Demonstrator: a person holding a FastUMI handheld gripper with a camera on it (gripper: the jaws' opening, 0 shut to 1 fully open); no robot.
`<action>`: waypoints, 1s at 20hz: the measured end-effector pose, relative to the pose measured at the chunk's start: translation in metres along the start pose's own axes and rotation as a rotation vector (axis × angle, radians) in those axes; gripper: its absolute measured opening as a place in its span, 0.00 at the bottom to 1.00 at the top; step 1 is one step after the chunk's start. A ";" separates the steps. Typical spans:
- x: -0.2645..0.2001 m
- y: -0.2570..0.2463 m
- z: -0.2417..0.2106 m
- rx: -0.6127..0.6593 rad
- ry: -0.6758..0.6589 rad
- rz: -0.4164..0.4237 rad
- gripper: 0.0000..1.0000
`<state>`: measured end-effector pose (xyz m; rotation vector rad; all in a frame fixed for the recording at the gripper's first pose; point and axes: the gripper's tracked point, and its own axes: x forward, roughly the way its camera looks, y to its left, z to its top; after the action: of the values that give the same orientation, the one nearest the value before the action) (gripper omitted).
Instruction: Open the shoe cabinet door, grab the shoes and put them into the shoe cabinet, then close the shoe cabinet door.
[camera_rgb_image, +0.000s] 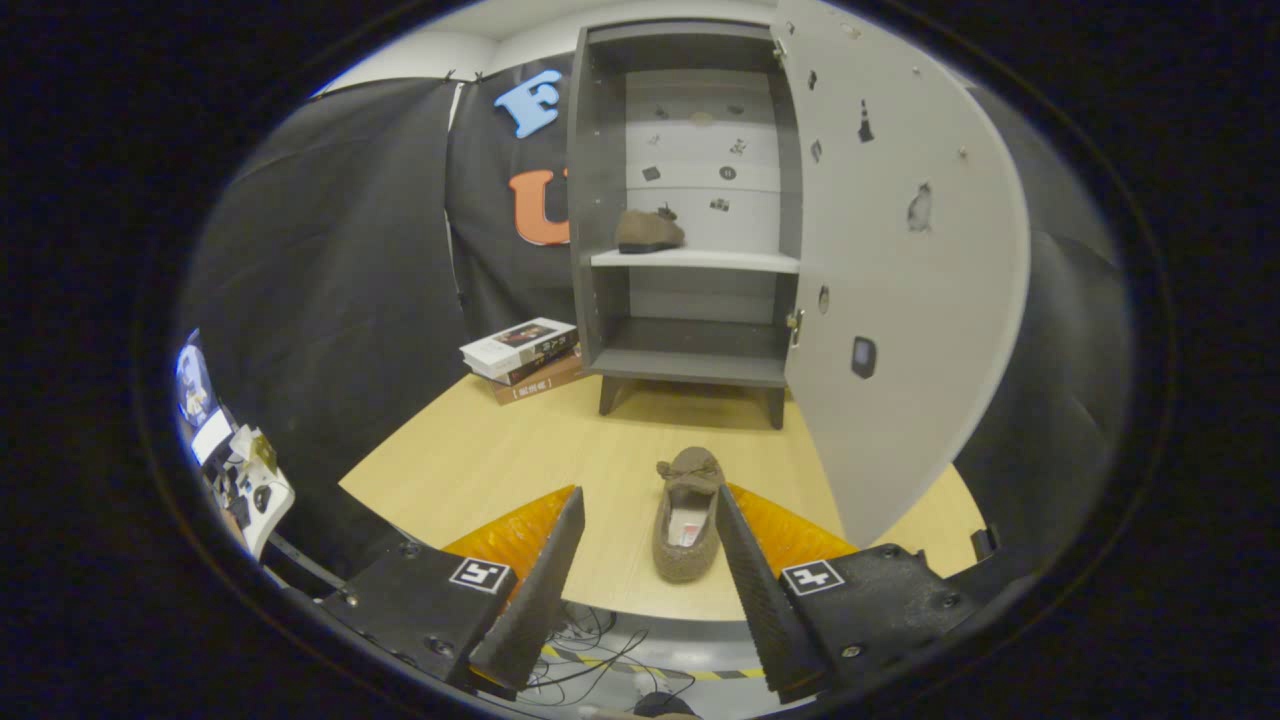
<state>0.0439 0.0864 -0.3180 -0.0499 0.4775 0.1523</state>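
**One slipper shelved, one between the spread fingers**

With its door (900, 280) swung wide to the right, the grey shoe cabinet (600, 200) stands at the far side of the wooden table (470, 450), its inside in plain view. One brown slipper (648, 231) sits on the white middle shelf (695, 260), toward the left end. The lower compartment beneath that shelf holds nothing that can be made out.

The second brown slipper (688, 515), bow at its far end and opening facing up, lies on the table near the close edge. It rests between the gripper's (650, 560) two fingers, nearer the right one. The fingers (545, 570) stand apart, pressing on nothing; whether the right finger touches the slipper cannot be told.

A stack of books (525, 357) lies on the table just left of the cabinet's foot. Cables (590, 650) trail on the floor below the table edge.
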 end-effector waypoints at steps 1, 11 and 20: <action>0.025 0.002 -0.008 0.002 0.025 0.005 0.84; 0.193 -0.017 -0.071 0.026 0.290 -0.028 0.83; 0.246 -0.028 -0.073 0.104 0.354 -0.014 0.72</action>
<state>0.2311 0.0857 -0.4955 0.0222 0.8376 0.1050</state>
